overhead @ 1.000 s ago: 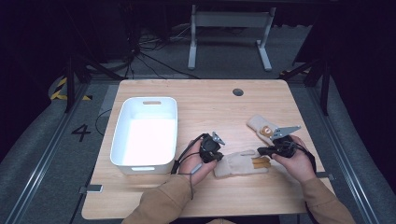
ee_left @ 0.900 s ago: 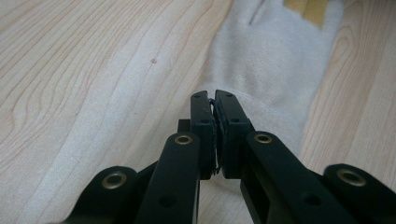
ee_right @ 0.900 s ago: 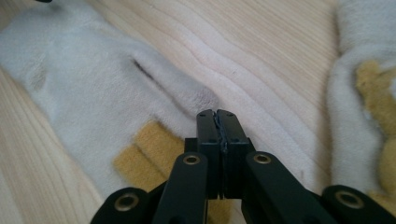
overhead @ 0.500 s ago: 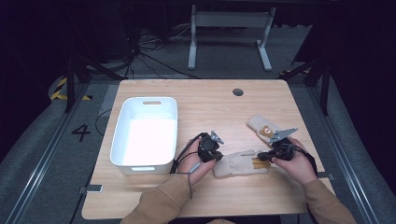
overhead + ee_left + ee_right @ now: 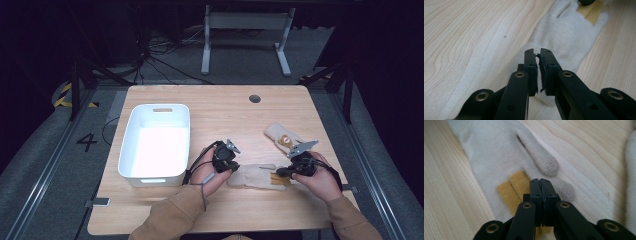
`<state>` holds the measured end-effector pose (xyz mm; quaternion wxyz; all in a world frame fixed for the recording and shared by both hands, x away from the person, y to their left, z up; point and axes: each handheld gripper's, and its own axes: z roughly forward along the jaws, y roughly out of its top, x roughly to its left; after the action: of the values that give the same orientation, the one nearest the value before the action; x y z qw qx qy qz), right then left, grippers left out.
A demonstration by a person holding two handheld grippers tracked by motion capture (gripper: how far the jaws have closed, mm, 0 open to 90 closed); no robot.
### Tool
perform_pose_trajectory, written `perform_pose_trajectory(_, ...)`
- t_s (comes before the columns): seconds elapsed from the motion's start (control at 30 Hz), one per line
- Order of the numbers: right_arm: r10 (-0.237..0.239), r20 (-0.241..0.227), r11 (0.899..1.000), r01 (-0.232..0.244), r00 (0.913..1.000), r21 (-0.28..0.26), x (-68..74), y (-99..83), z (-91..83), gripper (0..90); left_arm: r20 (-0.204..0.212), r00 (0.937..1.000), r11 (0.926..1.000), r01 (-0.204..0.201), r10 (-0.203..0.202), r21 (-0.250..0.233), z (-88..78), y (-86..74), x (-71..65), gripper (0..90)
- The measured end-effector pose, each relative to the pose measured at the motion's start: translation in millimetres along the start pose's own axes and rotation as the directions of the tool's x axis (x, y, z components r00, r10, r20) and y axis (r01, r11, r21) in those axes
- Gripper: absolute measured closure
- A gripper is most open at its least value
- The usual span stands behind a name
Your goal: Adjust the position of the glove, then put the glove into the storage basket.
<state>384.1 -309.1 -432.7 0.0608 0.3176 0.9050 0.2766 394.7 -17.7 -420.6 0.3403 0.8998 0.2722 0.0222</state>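
Two grippers meet over a cream glove [image 5: 257, 176] lying low and right of centre in the high view. The left gripper [image 5: 538, 56] seems clamped on its cuff edge; the right gripper [image 5: 540, 182], jaws together, rests at its fingers. A white bin [image 5: 131, 150] stands left; bare table [image 5: 225, 107] lies above.

The table [image 5: 215, 105] is seen from above and behind the person in the high view, facing forward and down. From each gripper view the cream glove [image 5: 564, 32] is looked at closely along the jaws, just beyond their tips; that glove [image 5: 255, 176] is shared by all three views.
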Motion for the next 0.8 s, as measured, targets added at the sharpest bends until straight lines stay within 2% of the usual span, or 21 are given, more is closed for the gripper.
perform_pose_trajectory(0.03, 0.0, 0.0, 1.0, 0.0, 1.0, 0.0, 0.0, 0.0, 0.0, 90.0, 0.0, 1.0, 1.0, 0.0, 0.0, 0.0, 0.0, 0.0, 0.0, 84.0)
perform_pose_trajectory(0.2, 0.031, 0.035, 0.994, -0.027, 0.9989, -0.108, -3.0, 2.4, -21.4, 89.3, 0.013, 0.9998, 0.9999, 0.012, -0.012, -0.002, -4.9, 0.0, -2.4, 80.5)
perform_pose_trajectory(0.23, 0.031, 0.035, 0.994, -0.027, 0.9989, -0.108, -3.0, 2.4, -21.4, 89.3, 0.013, 0.9998, 0.9999, 0.012, -0.012, -0.002, -4.9, 0.0, -2.4, 79.6)
perform_pose_trajectory(0.27, 0.057, 0.054, 0.986, -0.048, 0.9969, -0.157, -6.0, 1.7, -29.2, 88.2, 0.022, 0.9995, 0.9998, 0.021, -0.021, 0.005, -6.8, -0.3, -3.4, 77.7)
perform_pose_trajectory(0.33, 0.081, 0.056, 0.978, -0.068, 0.9951, -0.195, -8.4, -0.1, -33.5, 88.1, 0.029, 0.9992, 0.9996, 0.026, -0.026, 0.015, -8.2, 0.1, -5.3, 74.8)
perform_pose_trajectory(0.4, 0.096, 0.071, 0.972, -0.078, 0.9928, -0.221, -10.8, -1.8, -37.0, 87.9, 0.039, 0.999, 0.9996, 0.023, -0.024, 0.019, -10.0, 1.4, -6.8, 73.7)
perform_pose_trajectory(0.43, 0.096, 0.071, 0.972, -0.078, 0.9928, -0.221, -10.8, -1.8, -37.0, 87.9, 0.039, 0.999, 0.9996, 0.023, -0.024, 0.019, -10.0, 1.4, -6.8, 72.9)
perform_pose_trajectory(0.47, 0.109, 0.08, 0.966, -0.087, 0.9908, -0.243, -13.2, -3.3, -39.9, 86.7, 0.047, 0.9985, 0.9995, 0.027, -0.027, 0.014, -12.5, 2.6, -8.0, 71.8)
perform_pose_trajectory(0.5, 0.109, 0.08, 0.966, -0.087, 0.9908, -0.243, -13.2, -3.3, -39.9, 86.7, 0.047, 0.9985, 0.9995, 0.027, -0.027, 0.014, -12.5, 2.6, -8.0, 71.1)
perform_pose_trajectory(0.53, 0.125, 0.09, 0.957, -0.096, 0.9881, -0.273, -15.4, -5.2, -42.5, 85.7, 0.046, 0.9985, 0.9995, 0.03, -0.03, 0.009, -14.0, 3.0, -8.6, 70.1)
perform_pose_trajectory(0.7, 0.141, 0.099, 0.952, -0.108, 0.985, -0.285, -18.1, -7.5, -45.9, 85.8, 0.047, 0.9983, 0.9994, 0.034, -0.034, 0.005, -17.8, 1.8, -8.5, 67.9)
perform_pose_trajectory(0.8, 0.151, 0.122, 0.948, -0.109, 0.9809, -0.299, -21.7, -8.5, -45.8, 83.1, 0.047, 0.9982, 0.9993, 0.038, -0.038, -0.001, -19.6, 1.2, -8.5, 66.0)
